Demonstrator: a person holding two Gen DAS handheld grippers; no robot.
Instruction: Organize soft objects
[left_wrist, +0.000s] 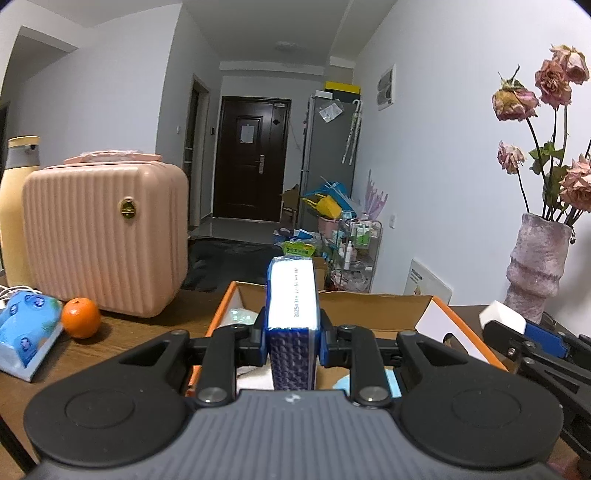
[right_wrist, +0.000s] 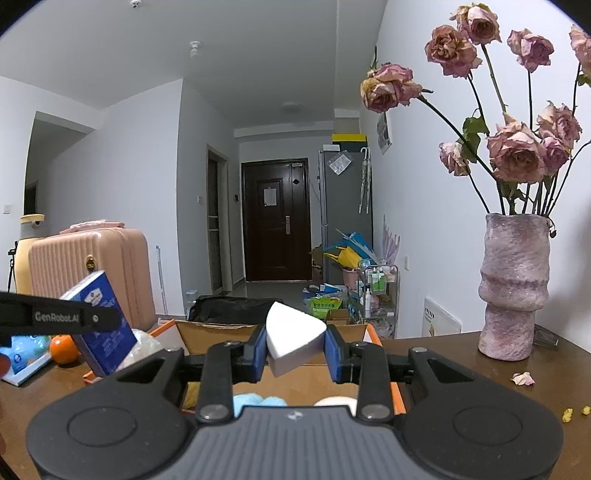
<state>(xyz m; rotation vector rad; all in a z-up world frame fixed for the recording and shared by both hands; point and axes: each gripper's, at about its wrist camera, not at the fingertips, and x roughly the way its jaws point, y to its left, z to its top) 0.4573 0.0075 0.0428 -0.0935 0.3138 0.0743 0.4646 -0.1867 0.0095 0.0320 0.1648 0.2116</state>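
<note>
the left claw (left_wrist: 291, 334) is clamped on a blue pack (left_wrist: 291, 302), a slim tissue pack by the look of it, held on edge by its narrow sides over the open box (left_wrist: 436, 308) on the worktop (left_wrist: 122, 343). from the right wrist view the same pack (right_wrist: 101, 325) hangs tilted at the box's left rim. the right claw (right_wrist: 295, 350) is pinched on a white sponge (right_wrist: 293, 339), a wedge-shaped block, also above the box (right_wrist: 207, 332), pads (right_wrist: 260, 350) on its two slanted faces.

both things look light and yielding. the pack probably gives under the pads but keeps its slab shape; its wrapper looks glossy, so i'd guess it could slide if the grip were slack. gripping across the thin dimension near the middle, as now, seems right. the sponge likely squashes easily and springs back; the slanted faces may let it squirt forward out of the pads, so a hold nearer its thick end would be safer.

inside the box lie more soft bits, light blue fluff (right_wrist: 258, 400) and something cream, so neither item needs gentle setting down; a short drop should do no harm. a second tissue pack (left_wrist: 27, 332) and an orange (left_wrist: 80, 318) sit left of the box, beside a pink case (left_wrist: 107, 236).
</note>
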